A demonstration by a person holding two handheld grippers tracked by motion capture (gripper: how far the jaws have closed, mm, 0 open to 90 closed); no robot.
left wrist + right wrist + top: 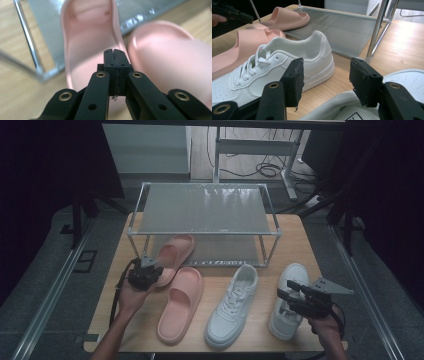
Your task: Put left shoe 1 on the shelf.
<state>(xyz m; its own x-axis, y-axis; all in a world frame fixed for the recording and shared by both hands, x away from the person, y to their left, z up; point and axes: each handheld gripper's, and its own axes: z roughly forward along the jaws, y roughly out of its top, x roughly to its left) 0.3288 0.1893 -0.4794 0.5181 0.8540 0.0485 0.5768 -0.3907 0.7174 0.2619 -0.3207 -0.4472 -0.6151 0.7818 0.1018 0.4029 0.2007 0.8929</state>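
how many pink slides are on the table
2. One pink rubber slide lies partly on the metal rack's lower shelf; the other pink slide lies in front of it, left of the white sneaker.

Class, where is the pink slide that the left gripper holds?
In the high view, the held pink slide sits left of centre, its toe under the shoe rack, beside the other pink slide.

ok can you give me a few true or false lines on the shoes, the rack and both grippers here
1. The left gripper is shut on the heel rim of a pink slide. True.
2. The right gripper is shut. False: its jaws stand open over a white sneaker.
3. Both pink slides sit on the rack's top shelf. False: that shelf is bare.
4. Two white sneakers lie on the table. True.
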